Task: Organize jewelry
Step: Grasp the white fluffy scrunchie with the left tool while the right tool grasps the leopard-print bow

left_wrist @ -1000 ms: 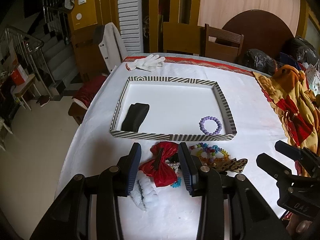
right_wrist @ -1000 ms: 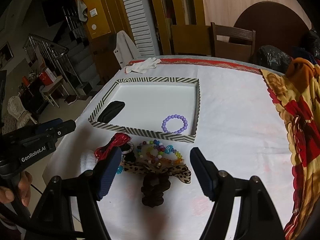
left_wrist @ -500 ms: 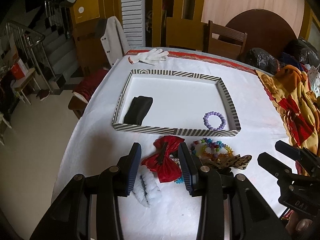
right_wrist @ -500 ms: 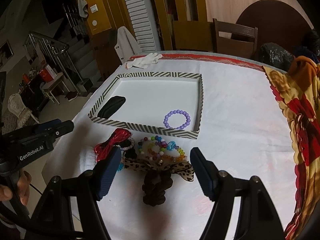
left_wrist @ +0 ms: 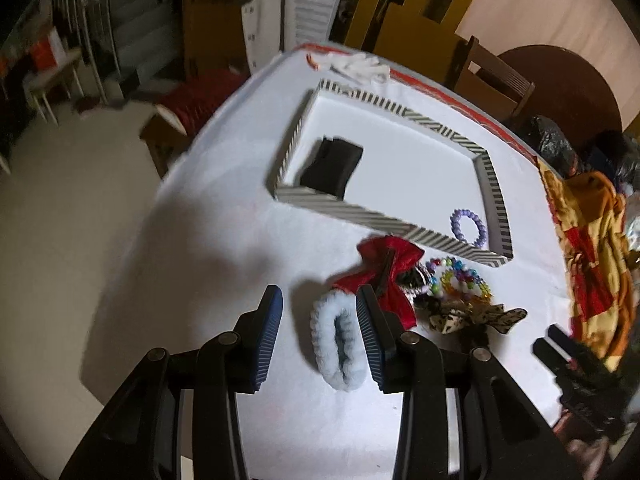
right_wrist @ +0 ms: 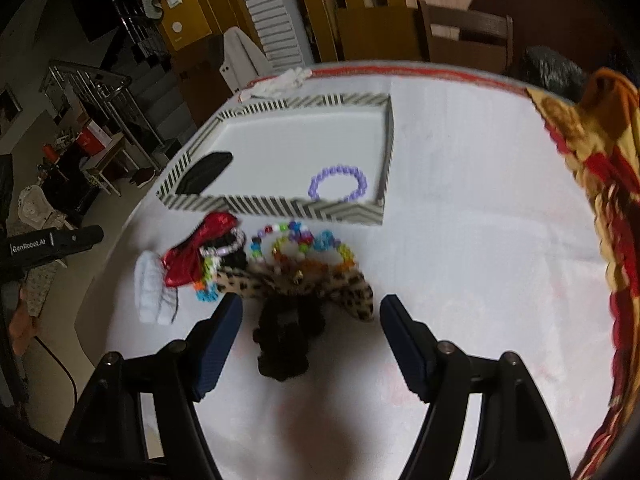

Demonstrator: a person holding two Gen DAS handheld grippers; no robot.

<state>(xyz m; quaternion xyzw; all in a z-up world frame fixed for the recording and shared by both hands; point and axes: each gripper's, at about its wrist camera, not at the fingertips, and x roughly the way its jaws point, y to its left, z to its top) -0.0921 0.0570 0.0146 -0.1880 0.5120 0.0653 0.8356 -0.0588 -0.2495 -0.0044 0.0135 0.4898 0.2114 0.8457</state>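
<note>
A striped tray (left_wrist: 352, 212) (right_wrist: 272, 206) holds a black pouch (left_wrist: 332, 166) (right_wrist: 204, 172) and a purple bead bracelet (left_wrist: 468, 227) (right_wrist: 338, 188). In front of it lies a pile: a red bow (left_wrist: 384, 276) (right_wrist: 200, 248), a white fluffy scrunchie (left_wrist: 338, 344) (right_wrist: 150, 292), colourful bead bracelets (left_wrist: 460, 280) (right_wrist: 304, 244), a leopard bow (left_wrist: 476, 316) (right_wrist: 304, 284) and a black scrunchie (right_wrist: 284, 340). My left gripper (left_wrist: 320, 334) is open, its jaws around the white scrunchie's left part. My right gripper (right_wrist: 310, 344) is open over the black scrunchie.
The white tablecloth (left_wrist: 224, 248) drops off at the left. A white glove (left_wrist: 360, 66) (right_wrist: 280, 80) lies behind the tray. A red-and-yellow cloth (left_wrist: 588, 240) (right_wrist: 600, 160) covers the right side. Chairs (right_wrist: 464, 36) stand behind the table.
My left gripper has swung left and tilted, from over the red bow to over the white scrunchie. My right gripper has moved closer over the black scrunchie. Both stay open.
</note>
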